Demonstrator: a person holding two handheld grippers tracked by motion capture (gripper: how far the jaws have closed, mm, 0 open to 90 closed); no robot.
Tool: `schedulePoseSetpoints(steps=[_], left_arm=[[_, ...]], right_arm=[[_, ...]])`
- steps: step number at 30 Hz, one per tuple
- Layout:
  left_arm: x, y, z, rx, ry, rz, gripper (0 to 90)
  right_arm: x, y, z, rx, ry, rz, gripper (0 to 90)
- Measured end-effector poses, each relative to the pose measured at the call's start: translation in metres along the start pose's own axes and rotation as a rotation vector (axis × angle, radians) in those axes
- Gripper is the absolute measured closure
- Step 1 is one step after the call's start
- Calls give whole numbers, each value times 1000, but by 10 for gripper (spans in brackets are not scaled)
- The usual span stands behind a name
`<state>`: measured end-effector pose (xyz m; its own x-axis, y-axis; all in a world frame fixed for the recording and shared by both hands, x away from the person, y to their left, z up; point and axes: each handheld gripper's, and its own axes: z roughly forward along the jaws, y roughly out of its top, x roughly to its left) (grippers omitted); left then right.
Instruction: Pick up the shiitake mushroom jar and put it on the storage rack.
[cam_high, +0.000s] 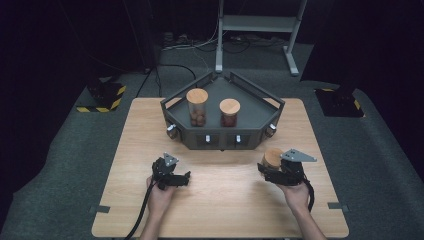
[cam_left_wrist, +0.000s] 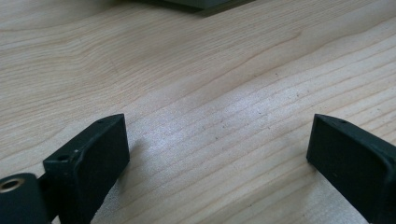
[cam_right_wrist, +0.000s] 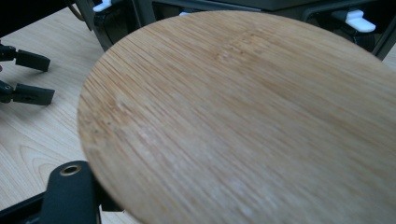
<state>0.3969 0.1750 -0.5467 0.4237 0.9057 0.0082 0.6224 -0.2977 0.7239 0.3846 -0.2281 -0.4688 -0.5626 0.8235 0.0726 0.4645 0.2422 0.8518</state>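
My right gripper (cam_high: 266, 169) hovers over the right side of the wooden table (cam_high: 225, 210), shut on a jar with a round wooden lid (cam_high: 273, 156). In the right gripper view that lid (cam_right_wrist: 252, 121) sits very close and hides the jaws beneath it. My left gripper (cam_high: 186, 178) rests low at the table's left centre, pointing right. It stands open with bare wood between its jaws (cam_left_wrist: 219, 149). The left gripper (cam_right_wrist: 46, 78) also appears at the left edge of the right gripper view.
A dark grey angular tray (cam_high: 260, 107) stands at the back middle of the table. It holds a taller wooden-lidded jar (cam_high: 197, 106) and a shorter one (cam_high: 229, 112). Its front wall carries small white clips (cam_right_wrist: 359, 19). A metal stand (cam_high: 260, 22) is on the floor beyond.
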Motion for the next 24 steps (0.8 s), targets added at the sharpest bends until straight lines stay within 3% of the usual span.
schedulePoseSetpoints(steps=[24], left_arm=[[0, 0, 0, 0, 0, 0, 58]], right_arm=[[-2, 12, 2, -3, 5, 6, 251]])
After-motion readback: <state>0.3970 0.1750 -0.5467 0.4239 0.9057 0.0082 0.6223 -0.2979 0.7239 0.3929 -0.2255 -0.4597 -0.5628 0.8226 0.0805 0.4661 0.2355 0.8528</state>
